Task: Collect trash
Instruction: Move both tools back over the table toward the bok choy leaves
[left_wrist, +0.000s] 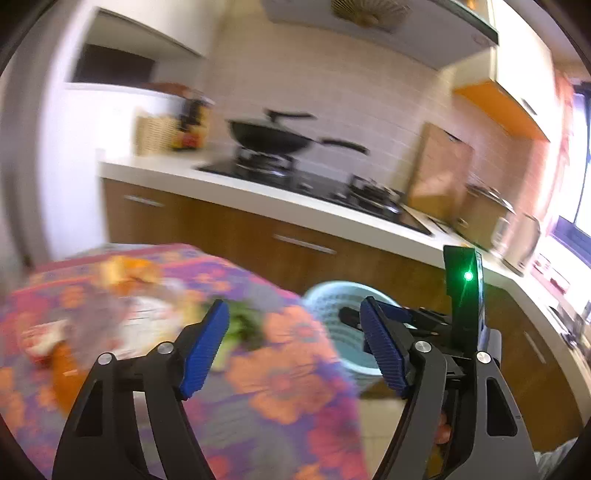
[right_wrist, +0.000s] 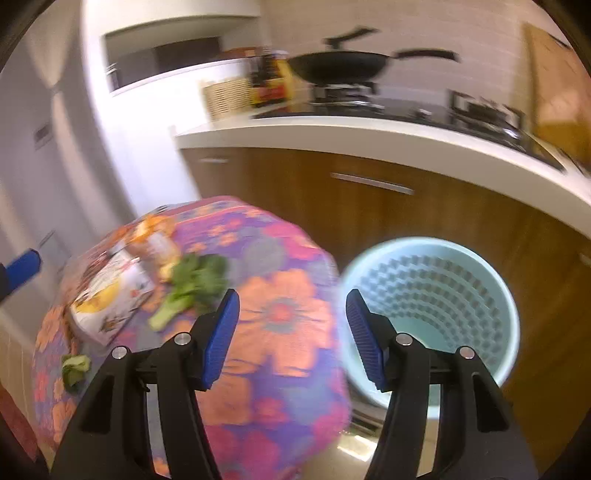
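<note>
Two grippers hang above the flowered table (right_wrist: 280, 317), the left gripper (left_wrist: 295, 347) and the right gripper (right_wrist: 291, 339) both spread wide with nothing between their blue pads. Near the table's far edge lie a leafy green stalk (right_wrist: 188, 284), its cut end pointing toward the camera and its leaves away, a printed wrapper (right_wrist: 110, 295) and blurred orange scraps (right_wrist: 155, 232); a smaller green scrap (right_wrist: 75, 367) sits at the left edge. Just off the table's right edge stands the pale blue basket (right_wrist: 432, 295), upright on the floor before the wooden cabinets (right_wrist: 369, 206).
</note>
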